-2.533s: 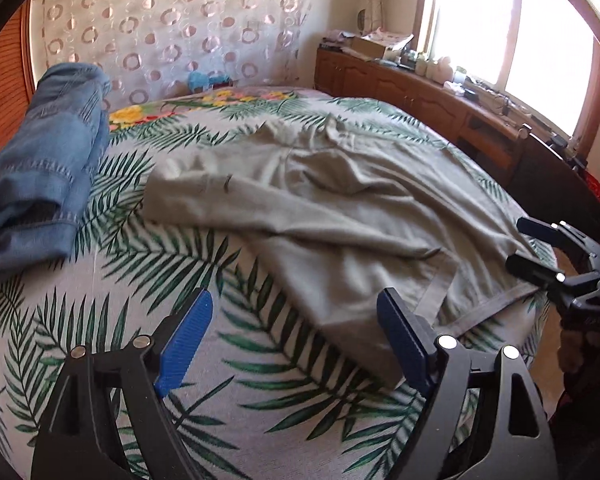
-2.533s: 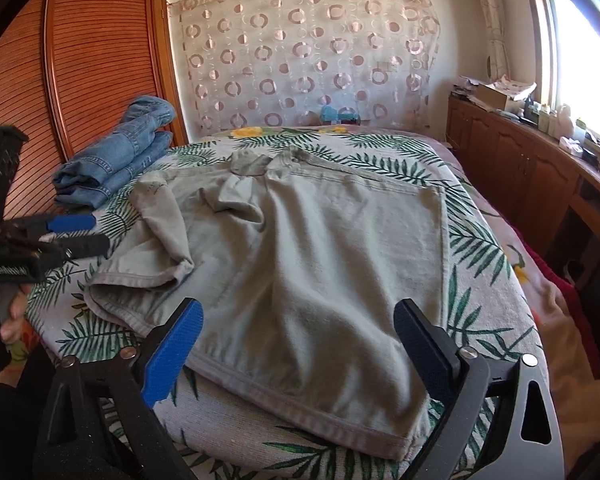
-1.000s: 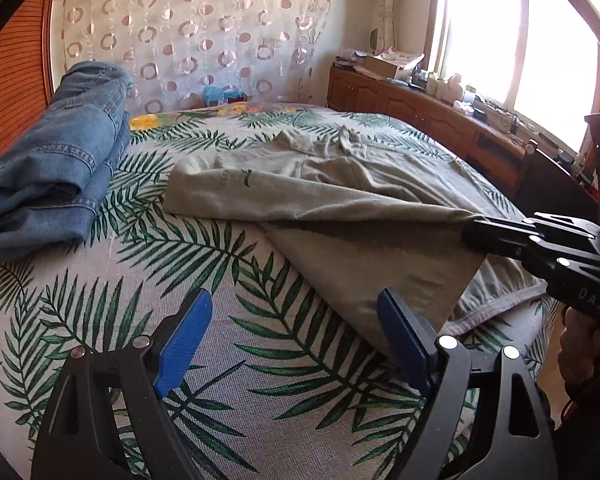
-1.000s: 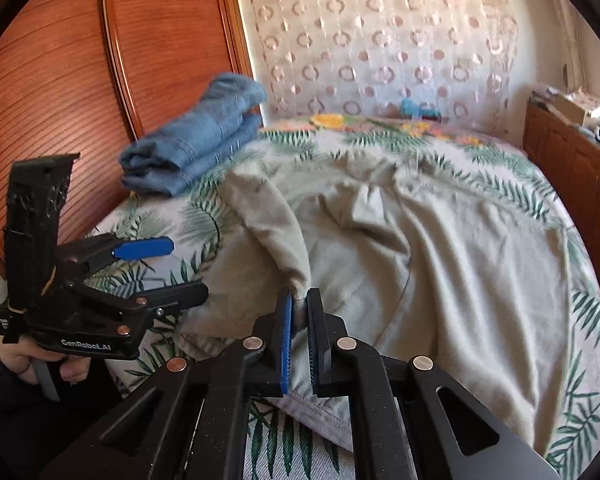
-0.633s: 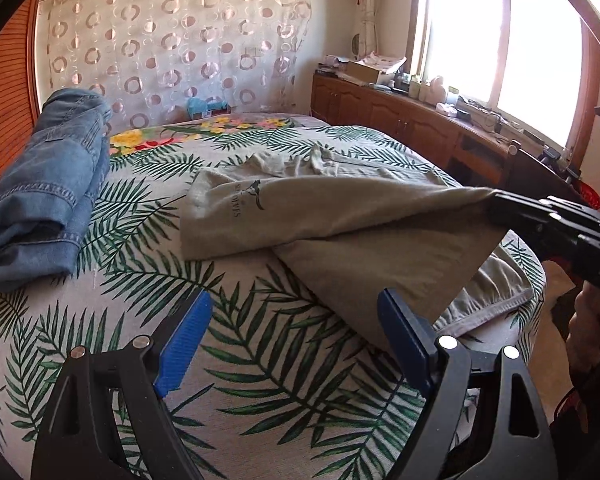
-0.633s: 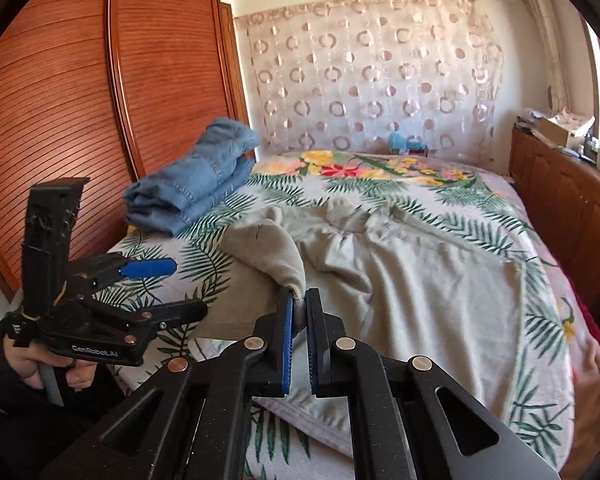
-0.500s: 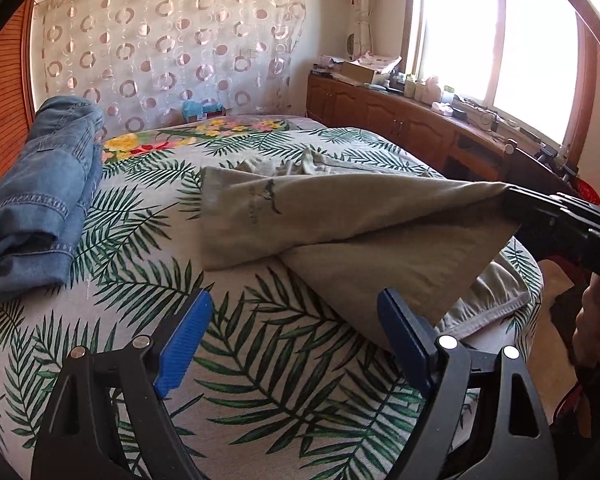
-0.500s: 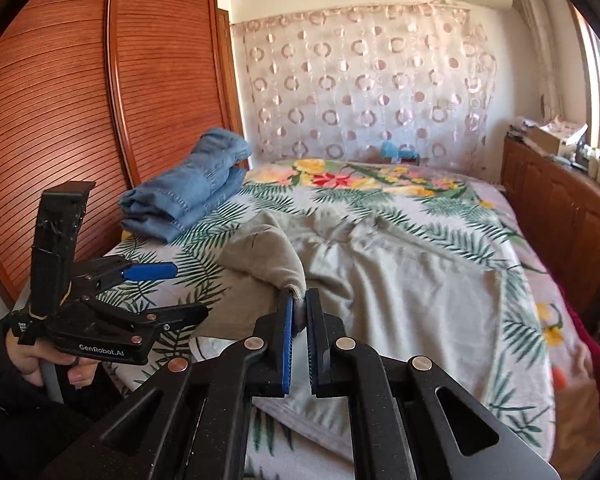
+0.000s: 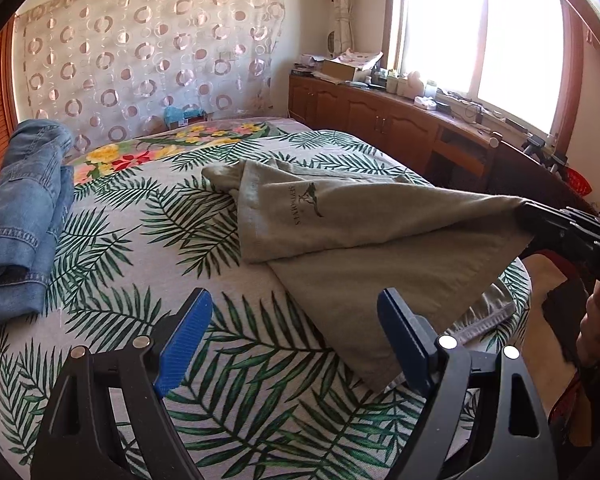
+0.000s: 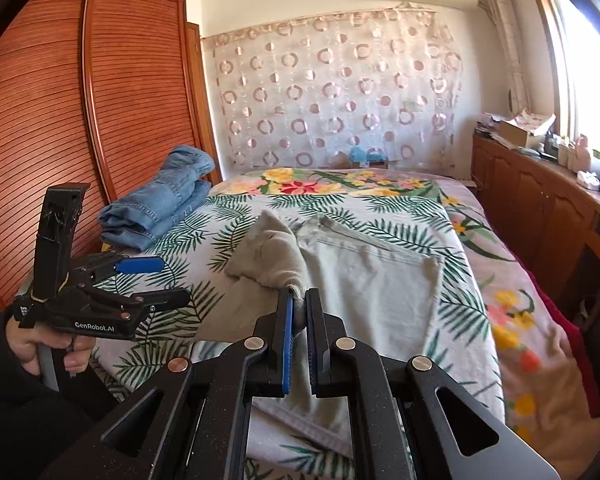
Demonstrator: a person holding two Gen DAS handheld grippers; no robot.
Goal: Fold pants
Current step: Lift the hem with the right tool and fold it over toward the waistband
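The right gripper sits nearest, its jaws pinched tight on a gathered edge of the grey-green pants, so the cloth hangs taut from the grip down to the bed. The lifted leg is drawn over the other one, which lies flat on the palm-leaf cover toward the window side. To the left, the left gripper hovers with jaws spread wide and nothing between them; in the right wrist view it sits low beside the bed's near edge, gripped by a hand.

The step in hand looks like the first lengthwise fold, one leg laid onto the other. To do it well, the held edge should travel level and land square on the far seam, not short of it, with tension kept until the cloth touches down. The free gripper could usefully pin or smooth the fold line, where a bunched hump shows near the waist.

Farther back, folded jeans rest by the wardrobe, well clear.
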